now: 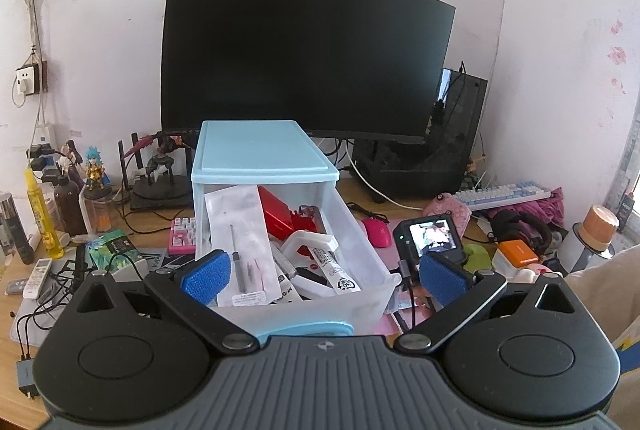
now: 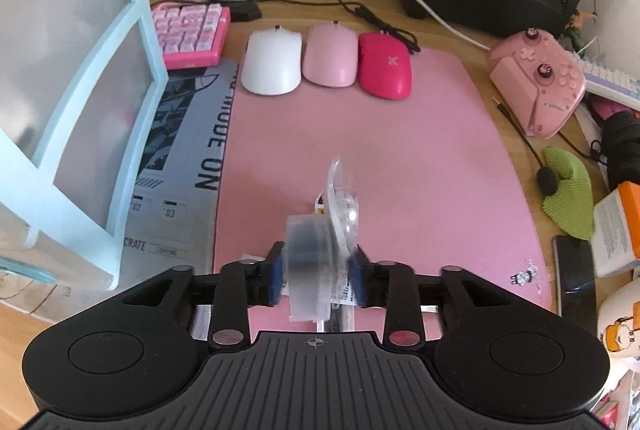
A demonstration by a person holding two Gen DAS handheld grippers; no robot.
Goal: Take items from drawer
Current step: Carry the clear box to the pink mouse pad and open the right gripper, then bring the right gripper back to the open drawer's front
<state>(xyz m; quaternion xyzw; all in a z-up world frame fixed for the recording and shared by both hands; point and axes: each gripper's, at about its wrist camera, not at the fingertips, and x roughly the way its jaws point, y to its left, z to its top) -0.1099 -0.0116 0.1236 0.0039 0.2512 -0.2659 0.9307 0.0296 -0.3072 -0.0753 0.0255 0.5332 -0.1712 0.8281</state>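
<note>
The right tongs [image 2: 318, 280] pinch a small clear-wrapped packet [image 2: 314, 262] above the pink mat [image 2: 400, 149] on the desk [image 2: 480, 41], well clear of the drawer unit [image 2: 80, 69] at the left; the step in hand looks like setting a removed item down, so the next move calls for lowering and releasing onto bare mat short of the three mice [image 2: 326, 59]; the left tongs [image 1: 324, 276] stand wide and empty over the pulled-out drawer [image 1: 304, 306], still full of items; motion blur hides what the packet contains.
</note>
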